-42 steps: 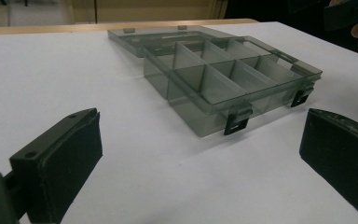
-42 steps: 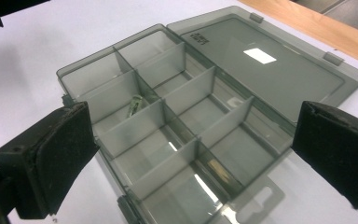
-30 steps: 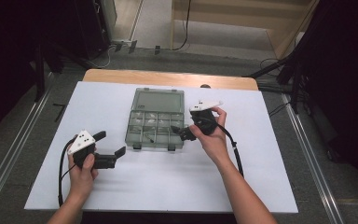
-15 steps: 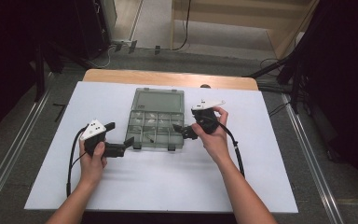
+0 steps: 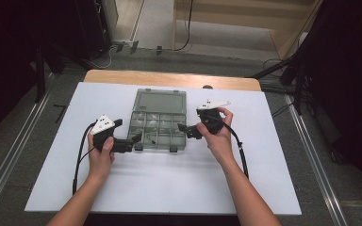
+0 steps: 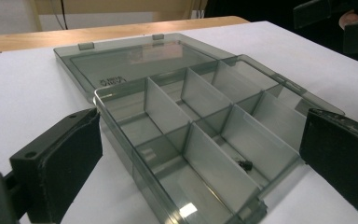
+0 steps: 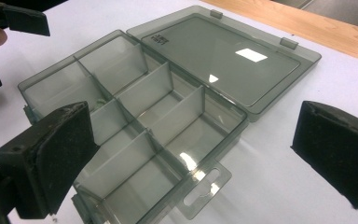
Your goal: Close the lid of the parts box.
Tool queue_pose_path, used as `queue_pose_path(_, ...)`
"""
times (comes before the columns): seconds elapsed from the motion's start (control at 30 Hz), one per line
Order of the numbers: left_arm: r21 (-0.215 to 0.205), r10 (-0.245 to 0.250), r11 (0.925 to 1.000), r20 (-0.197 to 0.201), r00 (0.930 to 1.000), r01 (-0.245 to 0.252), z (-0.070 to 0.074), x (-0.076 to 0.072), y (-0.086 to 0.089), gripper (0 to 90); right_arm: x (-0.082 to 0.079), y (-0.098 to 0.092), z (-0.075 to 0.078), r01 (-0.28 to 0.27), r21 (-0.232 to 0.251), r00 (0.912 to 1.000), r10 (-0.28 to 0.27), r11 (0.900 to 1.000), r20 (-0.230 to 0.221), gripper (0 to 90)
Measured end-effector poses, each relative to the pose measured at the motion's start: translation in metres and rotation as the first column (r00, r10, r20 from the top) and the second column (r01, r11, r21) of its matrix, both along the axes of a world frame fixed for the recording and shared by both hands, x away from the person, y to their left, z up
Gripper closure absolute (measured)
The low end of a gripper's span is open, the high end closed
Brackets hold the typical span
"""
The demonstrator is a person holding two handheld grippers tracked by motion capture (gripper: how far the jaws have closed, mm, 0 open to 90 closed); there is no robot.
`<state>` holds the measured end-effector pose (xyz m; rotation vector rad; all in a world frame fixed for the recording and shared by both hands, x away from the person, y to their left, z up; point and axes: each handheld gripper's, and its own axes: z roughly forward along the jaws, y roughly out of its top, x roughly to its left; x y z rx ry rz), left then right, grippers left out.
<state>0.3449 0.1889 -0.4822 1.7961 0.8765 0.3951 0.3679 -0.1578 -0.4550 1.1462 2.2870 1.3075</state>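
white table top (image 5: 169, 183), dark surroundings

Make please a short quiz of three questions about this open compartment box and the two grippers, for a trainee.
1. True or false: the lid of the compartment box lies open, flat on the table.
2. Which gripper is at the box's hang-tab side: A left gripper, B right gripper?
3. Fill in: both grippers are ____, holding nothing.

Key: 1 true. 2 B, the hang tab shows in the right gripper view. 3 open.
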Motion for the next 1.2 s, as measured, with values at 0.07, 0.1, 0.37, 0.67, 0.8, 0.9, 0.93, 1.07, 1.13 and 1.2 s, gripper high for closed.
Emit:
queue_pose_path(0.07,0.0,0.002,1.0,0.0,1.0,-0.002,0.002,0.004,-0.002,0.0,0.001,-0.002,-0.001,0.005,0.01,1.0,-0.005,1.0,-0.002,0.0)
queue_pose_path(0.1,0.001,0.0,1.0,0.0,1.0,0.0,0.003,0.006,-0.002,0.0,0.002,-0.003,-0.001,0.01,0.013,1.0,-0.01,1.0,-0.001,0.0)
queue_pose_path(0.37,0.017,0.0,0.9998,0.006,1.0,0.0,0.005,0.02,-0.01,0.0,0.007,-0.008,-0.006,0.032,0.043,0.9994,-0.031,0.999,-0.012,0.0)
queue_pose_path(0.67,0.023,-0.009,0.9997,0.005,0.9999,0.009,0.005,0.031,-0.02,0.0,0.01,-0.011,-0.009,0.048,0.059,0.9988,-0.048,0.997,-0.013,0.0)
queue_pose_path(0.8,0.013,-0.008,0.9999,-0.009,0.9999,0.008,0.006,0.038,-0.022,0.0,0.013,-0.013,-0.01,0.059,0.065,0.9982,-0.058,0.996,-0.016,0.0)
queue_pose_path(0.9,0.004,-0.015,0.9999,-0.037,0.9992,0.016,0.005,0.046,-0.024,0.0,0.014,-0.015,-0.011,0.065,0.075,0.9977,-0.064,0.995,-0.022,0.0)
queue_pose_path(0.93,0.004,-0.01,0.9999,-0.039,0.9992,0.01,0.005,0.048,-0.024,0.0,0.015,-0.015,-0.012,0.065,0.077,0.9977,-0.063,0.995,-0.023,0.0)
queue_pose_path(1.07,0.001,-0.005,1.0,-0.05,0.9987,0.005,0.005,0.057,-0.024,0.0,0.018,-0.016,-0.015,0.071,0.076,0.9972,-0.069,0.995,-0.027,0.0)
queue_pose_path(1.13,-0.001,-0.005,1.0,-0.053,0.9986,0.005,0.005,0.06,-0.025,0.0,0.02,-0.017,-0.017,0.074,0.075,0.9969,-0.072,0.994,-0.033,0.0)
queue_pose_path(1.2,-0.003,-0.002,1.0,-0.05,0.9988,0.002,0.004,0.062,-0.026,0.0,0.021,-0.017,-0.018,0.078,0.082,0.9964,-0.075,0.994,-0.037,0.0)
